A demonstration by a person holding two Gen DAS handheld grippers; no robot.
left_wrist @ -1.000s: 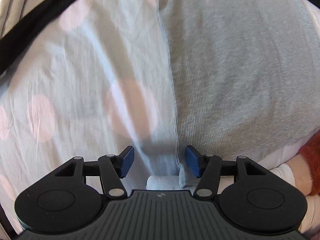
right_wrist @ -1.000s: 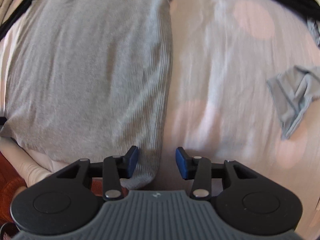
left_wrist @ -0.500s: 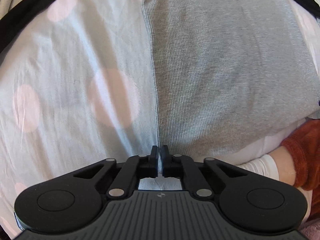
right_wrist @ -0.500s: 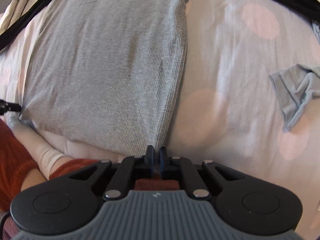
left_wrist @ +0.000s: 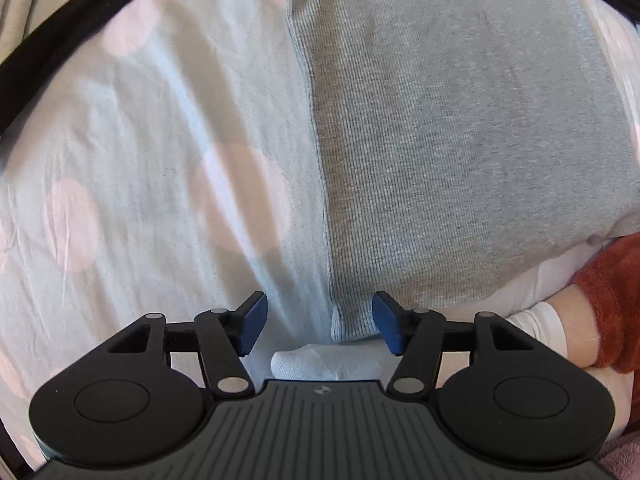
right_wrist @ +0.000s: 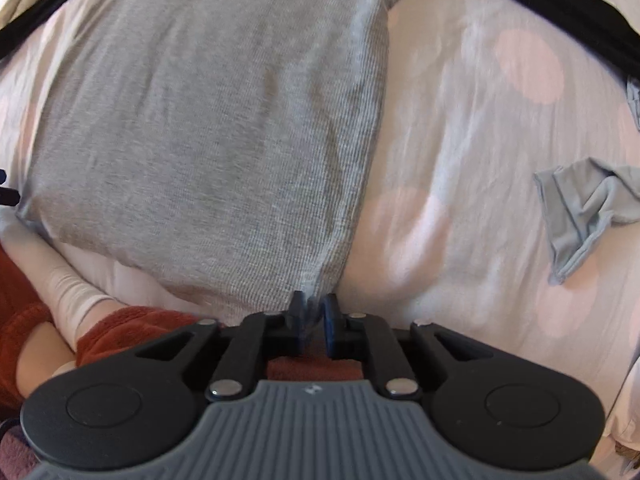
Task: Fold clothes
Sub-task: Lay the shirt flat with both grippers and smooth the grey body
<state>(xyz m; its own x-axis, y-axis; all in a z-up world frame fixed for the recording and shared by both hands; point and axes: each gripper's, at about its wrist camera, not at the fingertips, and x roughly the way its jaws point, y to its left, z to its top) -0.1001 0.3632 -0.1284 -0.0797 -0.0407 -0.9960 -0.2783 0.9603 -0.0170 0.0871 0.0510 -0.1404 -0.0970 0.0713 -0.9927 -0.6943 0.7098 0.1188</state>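
We're opening the left hand-held gripper around the near corner of the gray shirt lying on the bed, the right hand-held gripper at 3 o'clock is opening with cloth between its pads, so that corner might slip out.

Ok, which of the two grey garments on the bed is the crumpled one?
The small grey piece lying apart on the spotted sheet, bunched with its edges turned over. The big grey garment lies flat.
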